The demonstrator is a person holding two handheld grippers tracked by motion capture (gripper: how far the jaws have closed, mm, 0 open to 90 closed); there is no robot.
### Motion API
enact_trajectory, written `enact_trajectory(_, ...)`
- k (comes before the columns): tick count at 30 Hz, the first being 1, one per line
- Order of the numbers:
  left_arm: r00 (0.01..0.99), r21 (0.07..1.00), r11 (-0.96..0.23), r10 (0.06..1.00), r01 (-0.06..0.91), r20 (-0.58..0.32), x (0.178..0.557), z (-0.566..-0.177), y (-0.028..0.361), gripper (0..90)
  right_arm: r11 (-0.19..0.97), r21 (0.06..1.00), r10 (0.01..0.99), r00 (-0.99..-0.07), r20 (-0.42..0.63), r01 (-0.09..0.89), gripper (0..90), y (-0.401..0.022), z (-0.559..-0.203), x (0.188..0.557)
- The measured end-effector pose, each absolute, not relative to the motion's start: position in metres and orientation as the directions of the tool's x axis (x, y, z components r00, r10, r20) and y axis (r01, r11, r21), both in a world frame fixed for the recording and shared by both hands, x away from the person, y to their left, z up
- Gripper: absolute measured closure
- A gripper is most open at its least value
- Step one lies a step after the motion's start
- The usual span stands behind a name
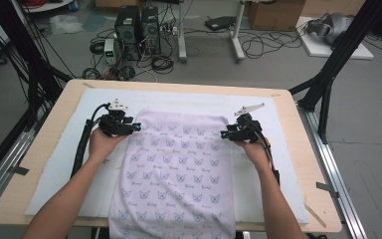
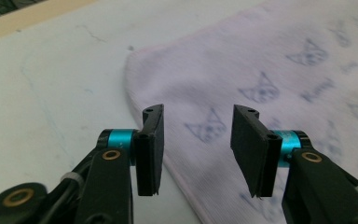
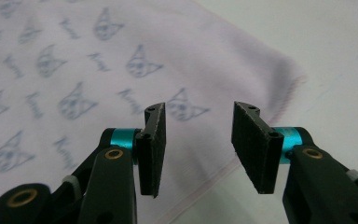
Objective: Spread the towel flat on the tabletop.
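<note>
The table [image 1: 298,149] carries a white mat [image 1: 69,144], and on it the towel [image 1: 179,169] lies flat, its long axis running from the far edge toward the person and hanging over the near edge. Each far corner sits just under a gripper: the left gripper [image 2: 196,149] over the far-left corner, the right gripper [image 3: 198,149] over the far-right one. Both sets of jaws stand about half open, nothing between the pads, the cloth below them and apart. Neither hand is nearer; any next grasp would mean dropping straight down onto the side hems.
</note>
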State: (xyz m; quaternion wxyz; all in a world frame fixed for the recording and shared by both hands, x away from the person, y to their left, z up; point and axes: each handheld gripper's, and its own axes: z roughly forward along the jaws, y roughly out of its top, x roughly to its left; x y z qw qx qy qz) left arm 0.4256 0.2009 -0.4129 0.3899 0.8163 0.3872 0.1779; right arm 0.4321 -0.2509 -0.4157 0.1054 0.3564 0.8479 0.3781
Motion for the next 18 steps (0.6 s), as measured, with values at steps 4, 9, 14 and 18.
enact_trajectory(4,0.665,0.784,-0.409,0.747,0.466,-0.005,0.404,-0.415,0.205,53.2,0.497,0.710,0.656,-0.752,0.070,0.499,53.5,-0.249,-0.417,0.412)
enact_trajectory(9,0.689,0.794,-0.412,0.724,0.447,-0.012,0.375,-0.420,0.214,51.3,0.484,0.729,0.627,-0.773,0.097,0.484,49.5,-0.249,-0.420,0.386)
enact_trajectory(14,0.684,0.821,-0.372,0.729,0.434,-0.031,0.360,-0.419,0.221,49.0,0.508,0.706,0.611,-0.784,0.107,0.493,45.3,-0.245,-0.417,0.377)
enact_trajectory(18,0.679,0.838,-0.344,0.733,0.423,-0.042,0.348,-0.420,0.226,48.2,0.493,0.749,0.601,-0.796,0.074,0.442,44.2,-0.245,-0.413,0.366)
